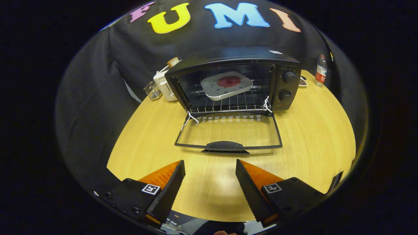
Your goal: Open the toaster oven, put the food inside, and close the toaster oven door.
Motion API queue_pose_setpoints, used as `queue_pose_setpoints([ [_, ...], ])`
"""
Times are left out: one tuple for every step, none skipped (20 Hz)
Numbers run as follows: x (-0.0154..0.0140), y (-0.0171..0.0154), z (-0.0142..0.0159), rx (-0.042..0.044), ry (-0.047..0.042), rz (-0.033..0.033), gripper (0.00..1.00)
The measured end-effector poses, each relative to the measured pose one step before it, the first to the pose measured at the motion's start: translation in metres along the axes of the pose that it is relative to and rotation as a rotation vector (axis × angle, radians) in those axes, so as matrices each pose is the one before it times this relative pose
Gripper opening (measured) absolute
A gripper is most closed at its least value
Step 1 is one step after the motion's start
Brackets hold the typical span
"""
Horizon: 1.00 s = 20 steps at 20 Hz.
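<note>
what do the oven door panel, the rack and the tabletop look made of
Door panel: clear glass, probably; the wood grain shows through it. Rack: bare metal wire, thin shiny bars. Tabletop: light wood or wood-look laminate, matte, fine grain. The gripper hangs open, short of the door.

The single camera rides on the gripper (210, 163) and looks forward along its two fingers (169, 182), which rise from the lower edge of the frame, spread apart with nothing between them. It sits a little above a round wooden table (313, 137), tilted slightly down, so the tabletop fills the lower half of the frame. It faces the open front of a toaster oven (235, 78) at frame centre, near enough to see the rack inside. The lowered oven door (228, 132) lies just ahead of the fingertips. Fisheye curvature bends the table's far rim and the dark cloth wall (98, 81) behind.
</note>
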<state>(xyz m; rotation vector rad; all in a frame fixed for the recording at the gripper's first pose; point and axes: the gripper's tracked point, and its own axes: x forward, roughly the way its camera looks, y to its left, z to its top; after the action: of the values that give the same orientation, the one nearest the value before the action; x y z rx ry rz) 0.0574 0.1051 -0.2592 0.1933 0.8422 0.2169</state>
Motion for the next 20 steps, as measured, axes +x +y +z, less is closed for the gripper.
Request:
queue_pose_setpoints([
  [0.00074, -0.00360, -0.00344, -0.00767, 0.00556, -0.01778, 0.99],
  [0.00099, -0.00567, -0.00225, -0.00685, 0.00661, -0.02115, 0.99],
  [0.00124, -0.00520, -0.00178, -0.00443, 0.00583, -0.02134, 0.99],
  [0.00165, -0.00553, -0.00123, -0.00433, 0.00722, -0.01943, 0.99],
  [0.00224, -0.00643, -0.00233, -0.00392, 0.00853, -0.02229, 0.99],
  [0.00237, -0.00617, -0.00140, -0.00246, 0.00652, -0.02300, 0.99],
  [0.00250, -0.00738, -0.00189, -0.00210, 0.01131, -0.02761, 0.99],
  [0.00301, -0.00706, -0.00222, -0.00520, 0.00812, -0.02510, 0.99],
  [0.00497, -0.00678, -0.00034, -0.00707, 0.00192, -0.02595, 0.99],
  [0.00353, -0.00537, -0.00004, -0.00703, -0.00090, -0.02251, 0.99],
  [0.00470, -0.00402, 0.00067, -0.00442, -0.00025, -0.01659, 0.99],
  [0.00366, -0.00016, -0.00003, 0.00256, 0.00289, -0.00321, 0.99],
  [0.00371, 0.00217, -0.00086, 0.00700, 0.00473, 0.00685, 0.99],
  [0.00462, 0.00207, -0.00355, 0.00132, 0.01000, 0.00467, 0.99],
  [0.00390, 0.00185, -0.00494, -0.00417, 0.01428, -0.00247, 0.99],
  [0.00470, 0.00284, -0.00320, -0.00359, 0.00970, -0.00346, 0.99],
  [0.00516, 0.00500, -0.00255, -0.00333, 0.00582, 0.00187, 0.99],
  [0.00441, 0.00459, -0.00162, -0.00718, 0.00486, -0.00306, 0.99],
  [0.00146, 0.00348, -0.00100, -0.01068, 0.00025, -0.01048, 0.99],
  [0.00213, -0.00089, 0.00176, -0.01751, -0.01520, -0.02420, 0.99],
])
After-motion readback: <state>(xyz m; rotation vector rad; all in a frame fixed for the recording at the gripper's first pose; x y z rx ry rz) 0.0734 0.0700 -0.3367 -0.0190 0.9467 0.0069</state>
